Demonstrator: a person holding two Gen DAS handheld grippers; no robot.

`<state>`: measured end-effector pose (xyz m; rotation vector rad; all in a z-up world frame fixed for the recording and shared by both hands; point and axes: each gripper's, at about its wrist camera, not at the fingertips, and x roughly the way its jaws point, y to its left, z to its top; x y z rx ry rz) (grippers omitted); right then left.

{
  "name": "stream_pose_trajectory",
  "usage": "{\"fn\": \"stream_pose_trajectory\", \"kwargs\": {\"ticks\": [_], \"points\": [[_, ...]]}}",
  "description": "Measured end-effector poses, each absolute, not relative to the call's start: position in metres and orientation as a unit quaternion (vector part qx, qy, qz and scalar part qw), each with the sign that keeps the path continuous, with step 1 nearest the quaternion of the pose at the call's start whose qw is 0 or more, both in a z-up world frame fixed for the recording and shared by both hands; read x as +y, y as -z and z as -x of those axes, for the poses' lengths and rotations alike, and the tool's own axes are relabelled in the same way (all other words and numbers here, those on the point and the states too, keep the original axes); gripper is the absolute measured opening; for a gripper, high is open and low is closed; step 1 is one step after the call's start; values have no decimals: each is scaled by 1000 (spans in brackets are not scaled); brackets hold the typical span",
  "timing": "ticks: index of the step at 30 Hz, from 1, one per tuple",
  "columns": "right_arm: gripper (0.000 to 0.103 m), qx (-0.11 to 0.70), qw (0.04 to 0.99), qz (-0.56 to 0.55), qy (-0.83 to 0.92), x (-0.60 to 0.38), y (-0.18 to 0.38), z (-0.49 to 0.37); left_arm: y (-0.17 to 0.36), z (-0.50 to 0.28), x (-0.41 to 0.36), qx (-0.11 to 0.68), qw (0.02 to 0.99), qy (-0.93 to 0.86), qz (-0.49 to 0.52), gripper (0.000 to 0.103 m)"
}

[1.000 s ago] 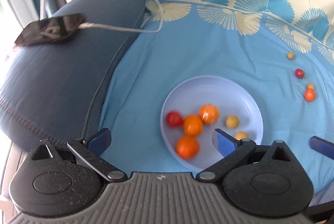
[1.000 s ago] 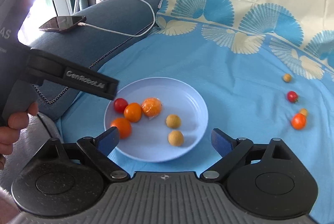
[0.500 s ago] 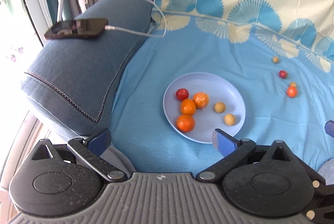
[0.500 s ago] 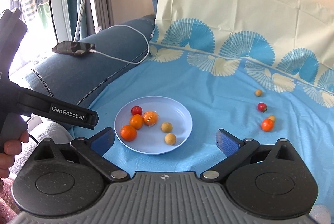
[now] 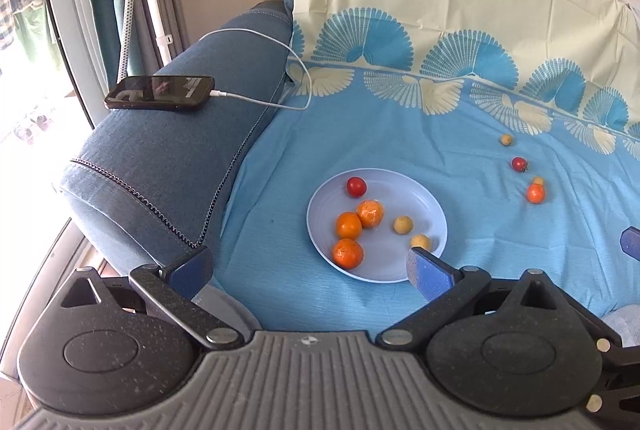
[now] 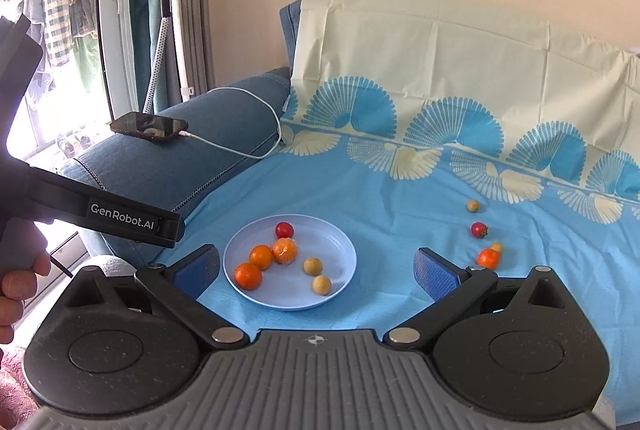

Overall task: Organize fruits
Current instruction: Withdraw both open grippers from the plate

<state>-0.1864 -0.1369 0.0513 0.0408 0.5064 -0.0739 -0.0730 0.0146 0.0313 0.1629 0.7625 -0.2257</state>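
Note:
A pale blue plate lies on the blue cloth and holds three oranges, a red cherry tomato and two yellowish fruits. To its right on the cloth lie a yellowish fruit, a red tomato, an orange fruit and a small yellow one behind it. My left gripper is open, well back from the plate. My right gripper is also open and empty.
A phone with a white cable rests on the blue sofa arm at the left. A hand holds the left gripper's body. A garment steamer stands by the window.
Both grippers have pulled back and risen from the plate, so the plate and fruits look smaller and more of the sofa and wall shows. The fruits have not moved.

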Motion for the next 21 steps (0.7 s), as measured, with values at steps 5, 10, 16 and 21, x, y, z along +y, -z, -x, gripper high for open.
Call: {"fn": "stream_pose_trajectory", "kwargs": {"ticks": [5,10,16,21], "points": [[102,243,969,-13,35,-135,-55,192,-36,80,16,364,922,111,-75,103],[102,240,970,-11,37,-136,-57,197,-35,80,17,368,920,114,-71,103],[102,241,970,-17,41,-138,-56,200,-33,80,14,371,918,116,-78,103],[102,244,969,-26,38,-139,-54,197,-31,78,15,375,917,110,-80,103]]}}
